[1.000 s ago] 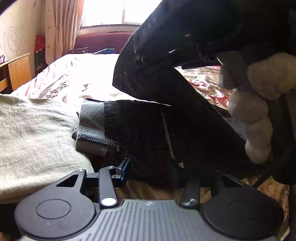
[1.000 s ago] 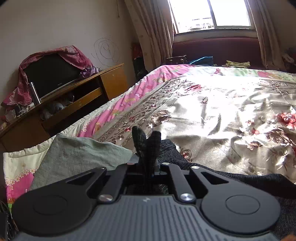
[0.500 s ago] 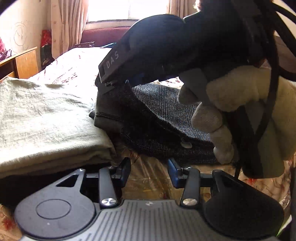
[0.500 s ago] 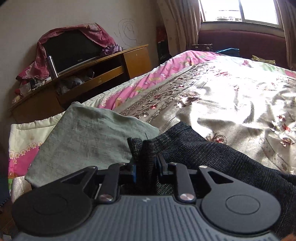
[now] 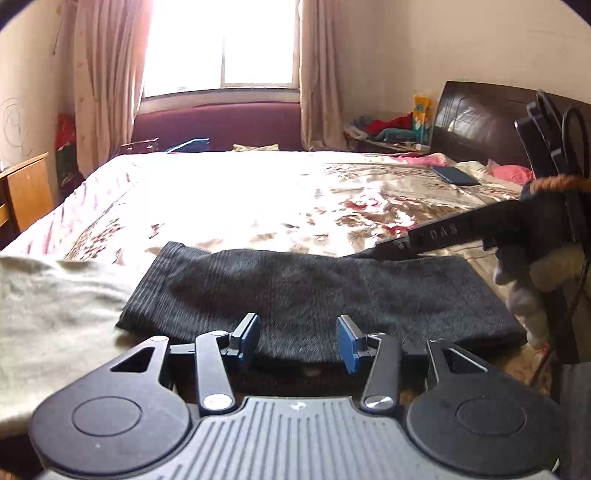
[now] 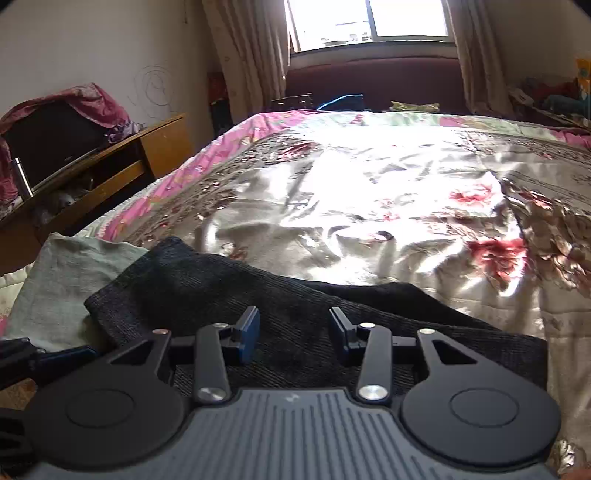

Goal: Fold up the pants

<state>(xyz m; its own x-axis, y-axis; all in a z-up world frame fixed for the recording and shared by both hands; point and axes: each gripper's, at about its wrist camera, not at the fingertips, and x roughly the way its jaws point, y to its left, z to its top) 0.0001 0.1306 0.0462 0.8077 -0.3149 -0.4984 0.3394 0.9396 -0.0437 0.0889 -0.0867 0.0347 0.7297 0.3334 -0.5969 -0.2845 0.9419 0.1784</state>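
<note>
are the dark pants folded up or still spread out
Folded: the dark pants lie as a compact layered rectangle on the bedspread, no legs trailing. Both grippers are open above it.

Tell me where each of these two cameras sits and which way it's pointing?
Left wrist: on the left gripper, looking along its open fingers over the dark pants toward the window; the right gripper and gloved hand show at right.
Right wrist: on the right gripper, fingers open above the pants, facing the window.
Shared: pants, floral bedspread, green cloth, window.
</note>
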